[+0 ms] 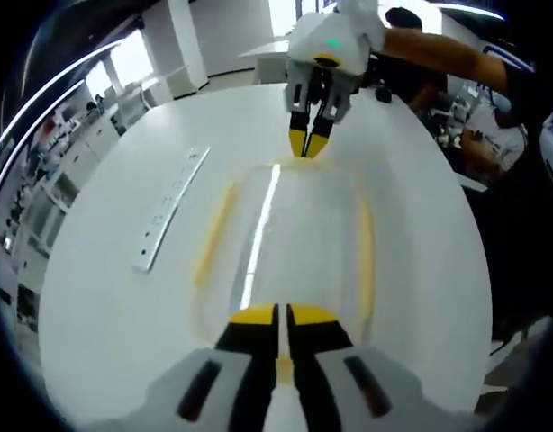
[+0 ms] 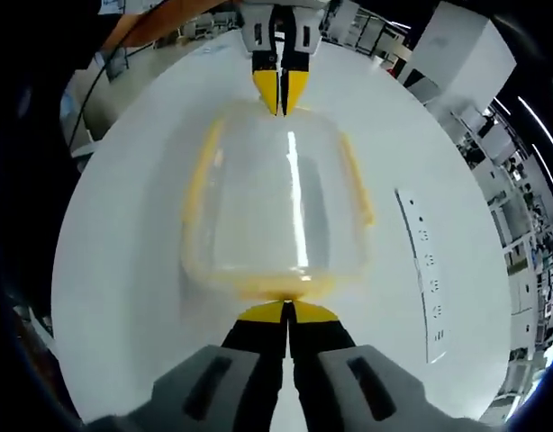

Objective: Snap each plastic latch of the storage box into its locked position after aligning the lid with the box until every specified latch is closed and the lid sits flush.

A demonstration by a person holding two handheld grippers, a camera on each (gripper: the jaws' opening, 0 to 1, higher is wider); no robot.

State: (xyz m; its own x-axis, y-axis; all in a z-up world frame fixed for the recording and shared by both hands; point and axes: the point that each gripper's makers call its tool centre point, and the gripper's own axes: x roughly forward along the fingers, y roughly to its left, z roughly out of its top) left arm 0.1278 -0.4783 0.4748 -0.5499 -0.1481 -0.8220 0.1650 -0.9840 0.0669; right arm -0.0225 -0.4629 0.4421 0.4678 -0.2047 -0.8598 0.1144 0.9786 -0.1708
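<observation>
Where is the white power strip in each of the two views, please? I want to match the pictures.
Left gripper view: the white power strip lies on the table at left of centre, to the left of the clear storage box.
Right gripper view: the strip lies at right, to the right of the box.
Shared landmark: the box with its yellow latches, between both grippers.

Bright even daylight, window glare, white streak on lid (image 2: 294, 193), fisheye-bent, soft edges

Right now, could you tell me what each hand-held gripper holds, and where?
Nothing held: both shut, left hand-held gripper and right hand-held gripper press the box at opposite end latches.
</observation>
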